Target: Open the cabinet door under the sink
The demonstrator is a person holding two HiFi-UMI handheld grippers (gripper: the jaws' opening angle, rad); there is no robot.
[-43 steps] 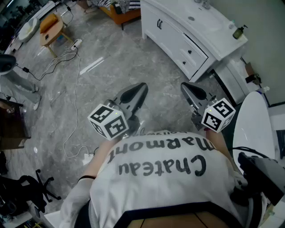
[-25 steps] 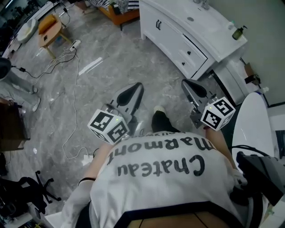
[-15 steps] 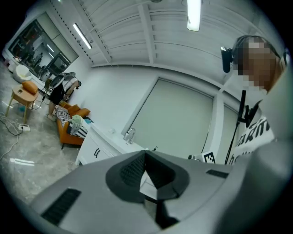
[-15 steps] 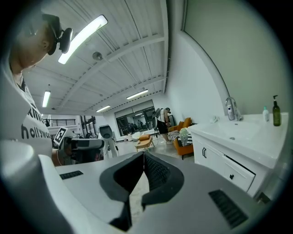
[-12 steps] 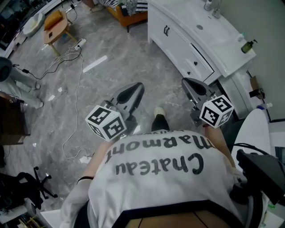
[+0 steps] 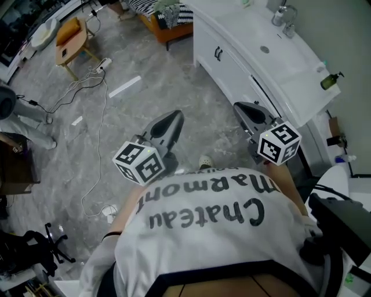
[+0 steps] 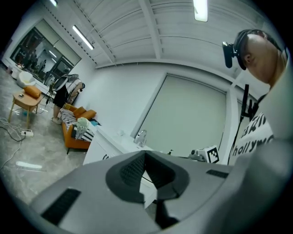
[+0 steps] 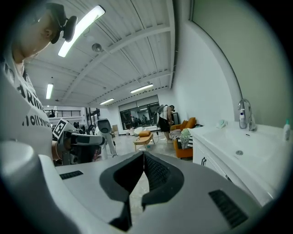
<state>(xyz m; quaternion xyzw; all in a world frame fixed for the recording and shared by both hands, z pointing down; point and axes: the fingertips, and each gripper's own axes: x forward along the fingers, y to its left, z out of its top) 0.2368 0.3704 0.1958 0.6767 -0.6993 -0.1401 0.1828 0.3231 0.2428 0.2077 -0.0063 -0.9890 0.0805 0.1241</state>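
A white vanity cabinet [image 6: 232, 66] with a sink basin [image 6: 272, 46] and a faucet [image 6: 282, 14] stands at the upper right of the head view. Its door bears a pair of dark handles [image 6: 218, 54]. My left gripper [image 6: 174, 117] hangs over the floor in front of my chest, shut on nothing. My right gripper [image 6: 239, 108] is also shut and empty, close to the cabinet's front but apart from it. In the right gripper view the door handles [image 8: 203, 161] lie to the right of that gripper [image 8: 143, 153]. The left gripper [image 7: 145, 153] points toward the cabinet [image 7: 101, 151].
An orange sofa [image 6: 165, 20] stands beyond the cabinet's far end. A small wooden table [image 6: 68, 37] and loose cables [image 6: 95, 87] lie on the grey marble floor at the left. A soap bottle [image 6: 330, 81] sits on the counter. A person [image 8: 164, 119] stands far off.
The person has stepped toward the vanity, so the cabinet now lies nearer the right gripper. Both grippers stay shut, held at the chest.
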